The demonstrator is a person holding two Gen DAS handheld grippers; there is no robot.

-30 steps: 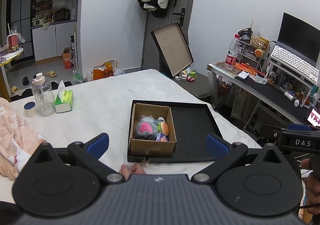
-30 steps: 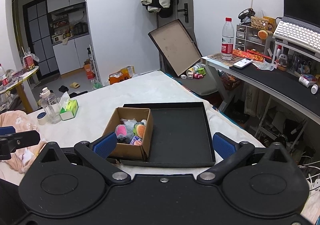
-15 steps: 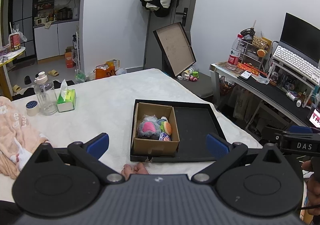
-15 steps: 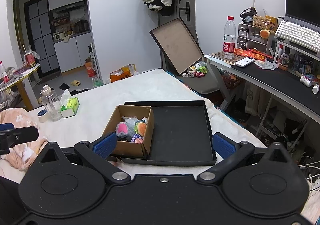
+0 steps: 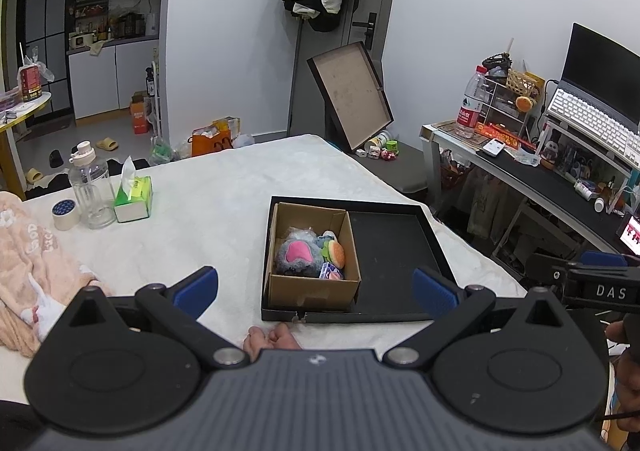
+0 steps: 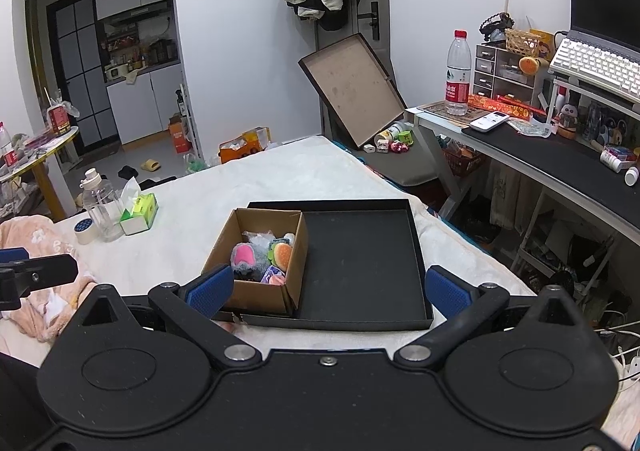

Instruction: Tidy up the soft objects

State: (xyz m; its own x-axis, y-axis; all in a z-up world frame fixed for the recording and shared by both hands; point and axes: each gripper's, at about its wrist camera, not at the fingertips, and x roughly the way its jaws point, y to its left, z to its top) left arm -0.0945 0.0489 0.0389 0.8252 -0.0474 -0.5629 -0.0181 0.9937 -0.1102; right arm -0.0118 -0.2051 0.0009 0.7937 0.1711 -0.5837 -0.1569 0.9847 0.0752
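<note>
A shallow black rectangular tray [image 5: 394, 251] lies on the white bed [image 5: 224, 191]; this tray is the landmark. Inside its left part stands an open brown cardboard box [image 5: 312, 287] holding the soft toys: a grey plush with a pink pad [image 5: 298, 257] and a small burger plush [image 5: 335, 254]. The left gripper [image 5: 315, 289] and right gripper [image 6: 326, 289] hover near the tray's front edge, both spread wide and holding nothing. Only the left view shows bare toes [image 5: 272, 337] just before the tray; only the right view shows the white phone [image 6: 489, 120] on the tabletop [image 6: 552, 159] well right of it.
</note>
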